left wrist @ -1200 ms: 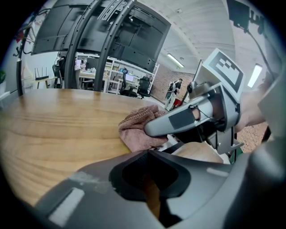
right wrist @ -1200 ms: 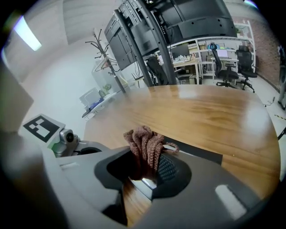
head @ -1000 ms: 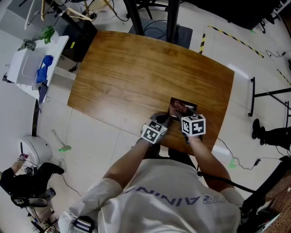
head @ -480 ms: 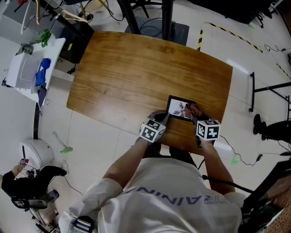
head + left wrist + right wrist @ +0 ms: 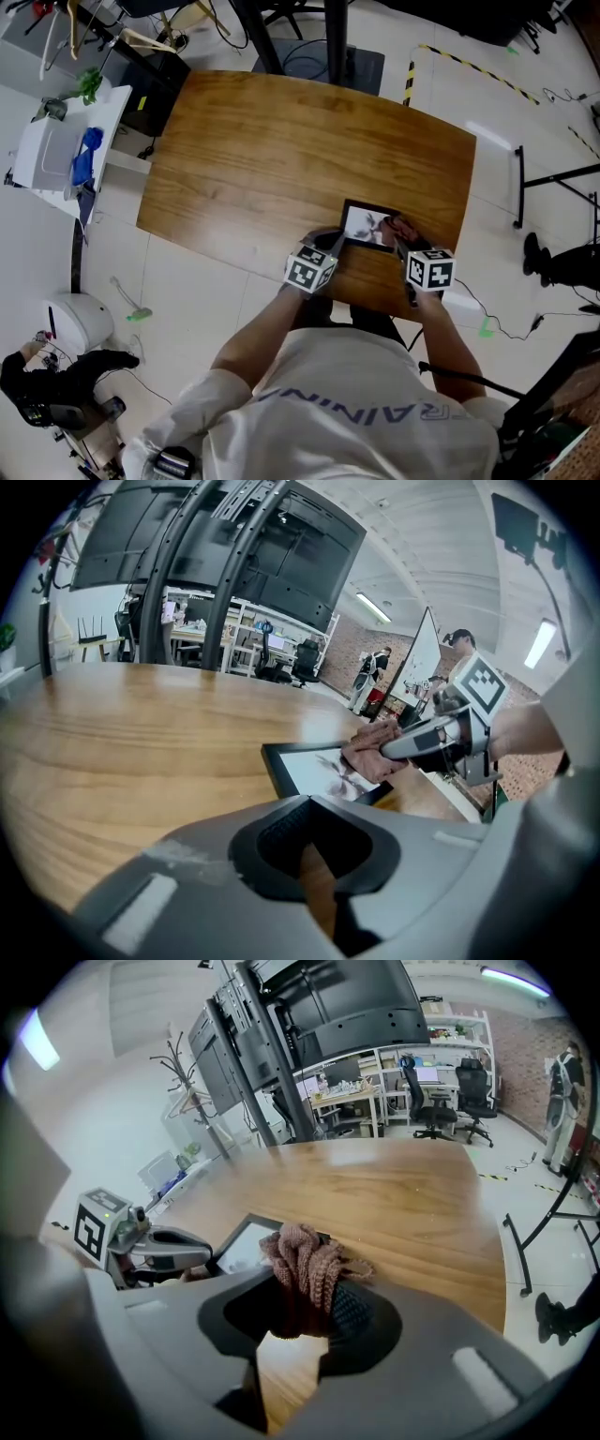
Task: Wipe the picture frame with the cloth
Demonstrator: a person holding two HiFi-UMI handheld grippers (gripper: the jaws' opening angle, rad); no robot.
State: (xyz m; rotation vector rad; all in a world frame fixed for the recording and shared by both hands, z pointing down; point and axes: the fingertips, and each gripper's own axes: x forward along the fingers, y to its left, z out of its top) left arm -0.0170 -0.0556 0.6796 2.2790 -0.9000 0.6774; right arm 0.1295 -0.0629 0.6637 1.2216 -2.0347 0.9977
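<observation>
The black picture frame (image 5: pixel 364 223) lies flat near the front edge of the wooden table (image 5: pixel 272 150). My right gripper (image 5: pixel 403 240) is shut on a bunched pink-brown cloth (image 5: pixel 402 228) that rests on the frame's right end. In the right gripper view the cloth (image 5: pixel 307 1265) bulges out between the jaws of the right gripper (image 5: pixel 300 1321), with the frame (image 5: pixel 242 1243) just beyond. My left gripper (image 5: pixel 336 246) sits at the frame's near left corner, jaws together with nothing between them. In the left gripper view the frame (image 5: pixel 309 766) lies ahead of the left gripper (image 5: pixel 314 850), beside the cloth (image 5: pixel 370 752).
A white side stand (image 5: pixel 56 141) with a blue item is on the floor to the left. Dark stand legs (image 5: pixel 553 192) and a person's shoe (image 5: pixel 536 262) are on the right. The table's front edge runs just under both grippers.
My right gripper has carried the cloth from the middle of the frame to its right end, uncovering the picture. The left gripper has stayed at the frame's left corner.
</observation>
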